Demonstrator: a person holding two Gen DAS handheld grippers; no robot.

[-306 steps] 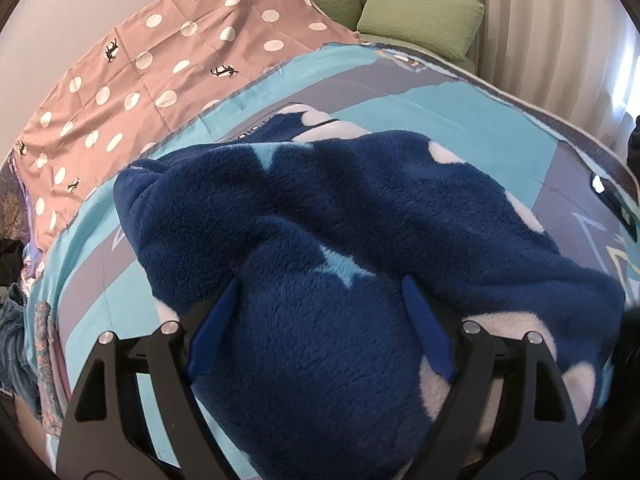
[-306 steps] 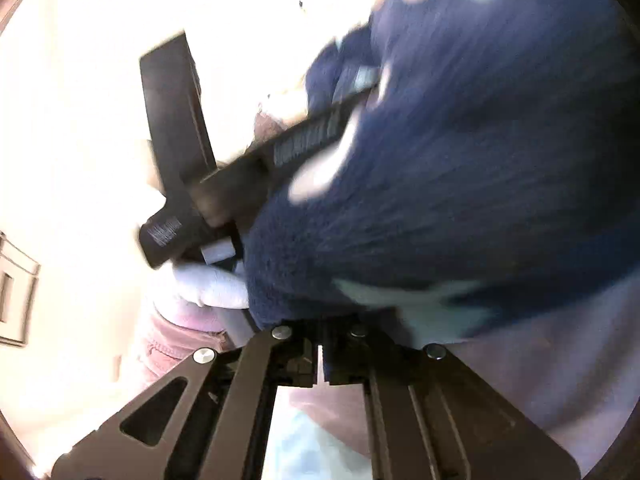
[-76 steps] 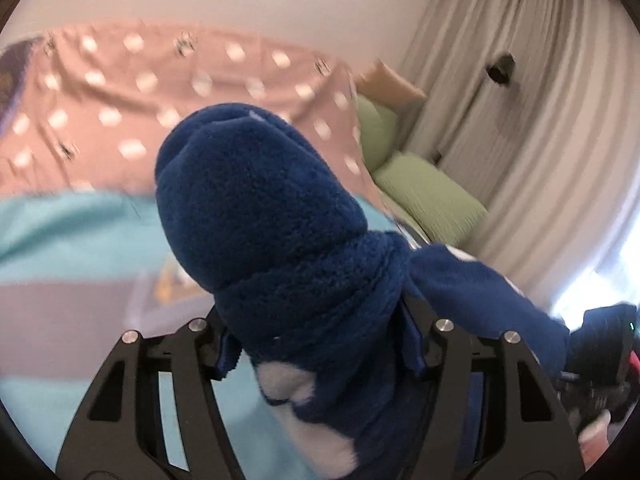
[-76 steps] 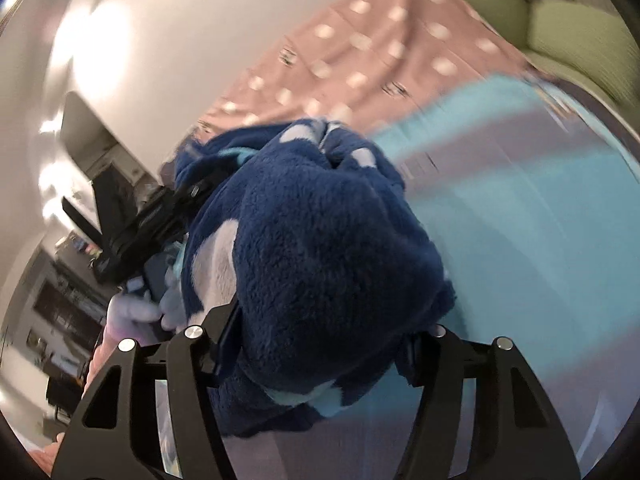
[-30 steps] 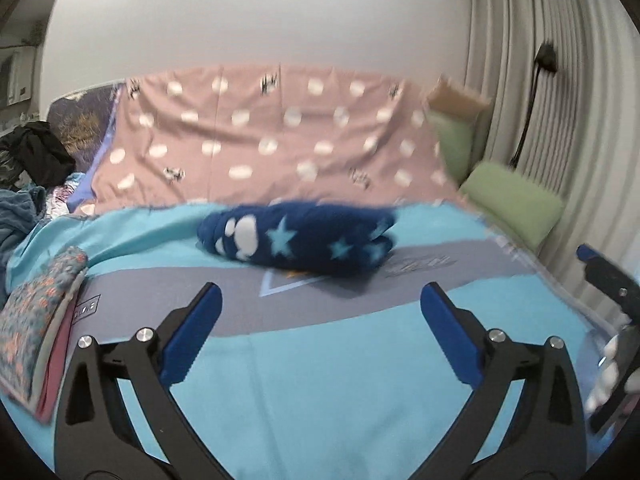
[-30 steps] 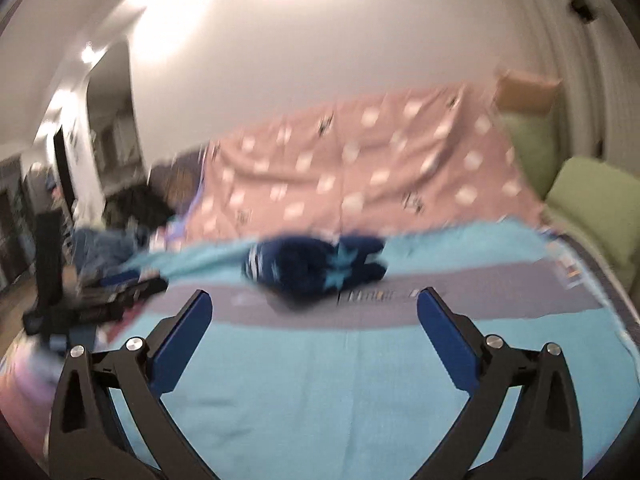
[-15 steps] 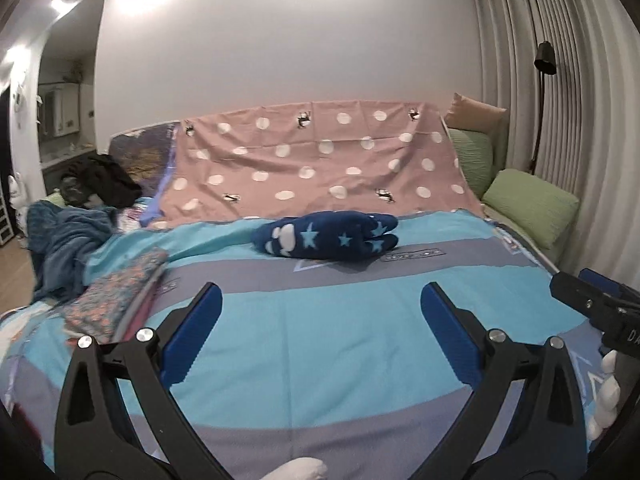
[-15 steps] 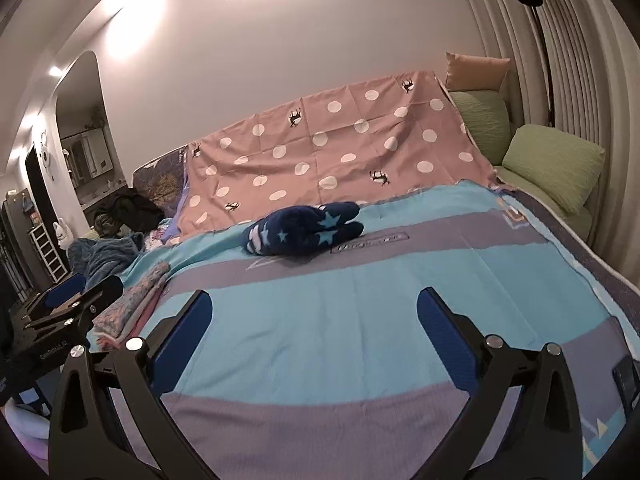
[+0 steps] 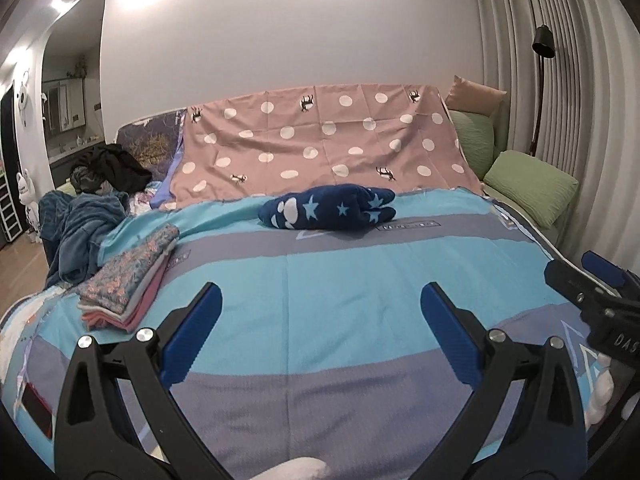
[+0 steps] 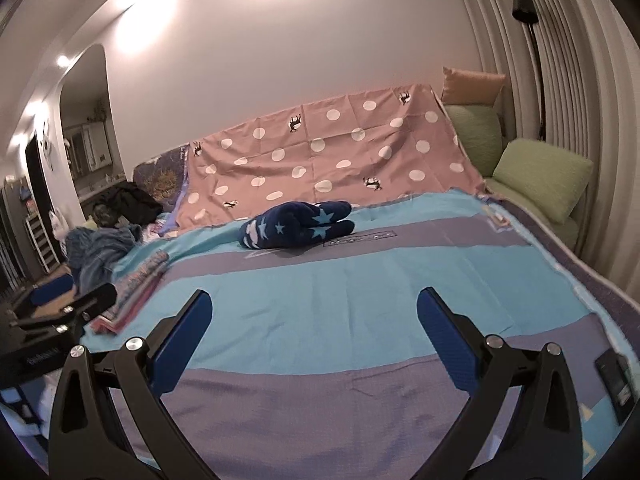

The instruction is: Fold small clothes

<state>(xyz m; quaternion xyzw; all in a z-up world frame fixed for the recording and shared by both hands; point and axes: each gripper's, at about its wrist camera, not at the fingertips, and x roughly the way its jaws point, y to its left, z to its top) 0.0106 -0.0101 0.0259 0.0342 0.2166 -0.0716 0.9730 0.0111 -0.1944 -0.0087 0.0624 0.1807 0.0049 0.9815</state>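
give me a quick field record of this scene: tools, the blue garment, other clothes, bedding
left tool: open, empty, over the near end of the bed
right tool: open, empty, same
blue garment: folded bundle with stars, lying far up the striped cover, apart from both tools
folded stack: left edge of the bed
loose pile: unfolded, far left
dotted sheet: draped behind the garment

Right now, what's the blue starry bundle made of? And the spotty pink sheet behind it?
The starry bundle looks like thick, fuzzy fleece: plump, matte, with soft rounded folds. The spotty pink sheet looks like thin, smooth woven cloth, maybe cotton: it hangs flat and shows sharp fold creases.
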